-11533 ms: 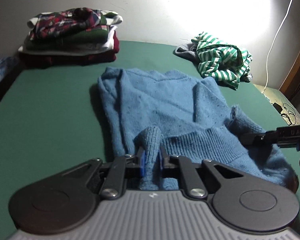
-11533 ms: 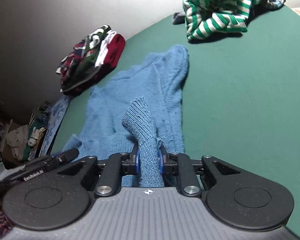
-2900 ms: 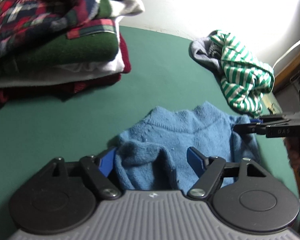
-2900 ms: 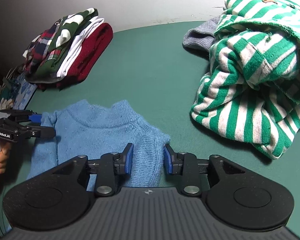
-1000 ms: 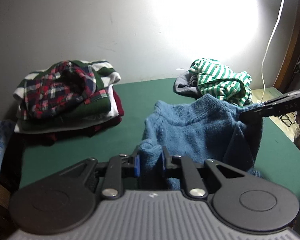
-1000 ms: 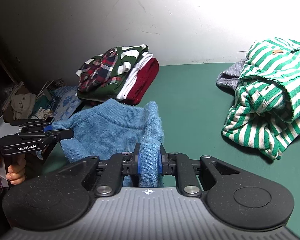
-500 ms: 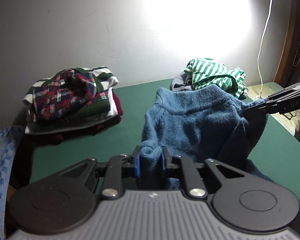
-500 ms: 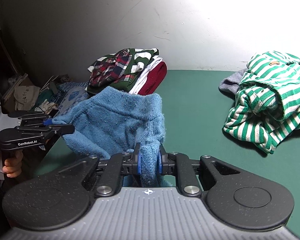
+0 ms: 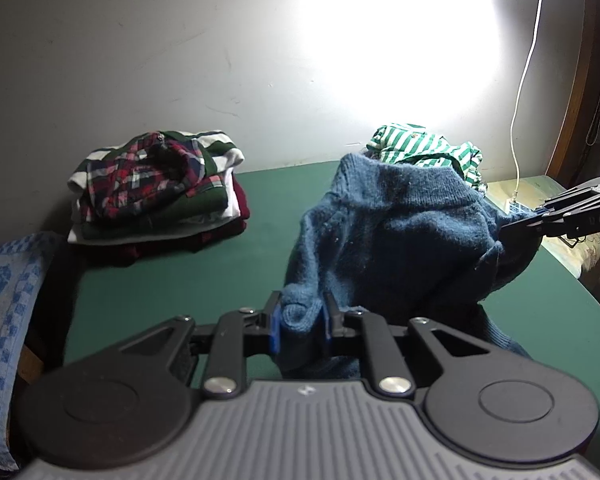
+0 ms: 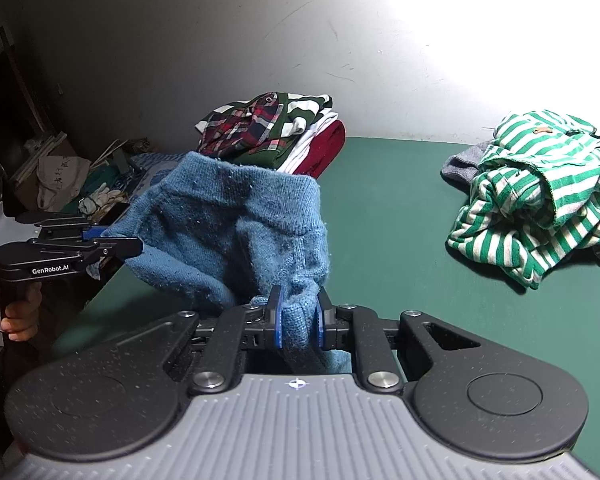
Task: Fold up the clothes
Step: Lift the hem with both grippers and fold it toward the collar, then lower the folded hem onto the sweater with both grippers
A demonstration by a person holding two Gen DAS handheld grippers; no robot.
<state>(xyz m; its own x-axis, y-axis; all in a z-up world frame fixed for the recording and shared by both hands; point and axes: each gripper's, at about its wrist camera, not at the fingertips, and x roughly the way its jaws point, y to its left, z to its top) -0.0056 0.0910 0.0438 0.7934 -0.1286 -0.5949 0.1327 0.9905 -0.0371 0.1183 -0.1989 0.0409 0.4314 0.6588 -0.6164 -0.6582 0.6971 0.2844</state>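
Note:
A folded blue knit sweater (image 9: 400, 224) hangs in the air above the green table (image 9: 188, 280), stretched between both grippers. My left gripper (image 9: 301, 322) is shut on one bunched corner of it. The other corner is pinched by my right gripper (image 10: 298, 320), also shut. In the left wrist view the right gripper (image 9: 540, 218) shows at the right edge, biting the sweater's far corner. The right wrist view has the left gripper (image 10: 112, 242) at the left, held by a hand (image 10: 18, 316). The sweater (image 10: 236, 228) sags between them, its lower part hidden behind the gripper bodies.
A stack of folded clothes (image 9: 156, 188) with a plaid shirt on top sits at the table's back left. A crumpled green-and-white striped garment (image 10: 540, 188) on a grey one lies at the back right. A blue checked cloth (image 9: 4, 280) lies past the left edge.
Both grippers have drawn back from the wall and risen a little, carrying the sweater higher off the table. The folded stack and the striped garment look farther away.

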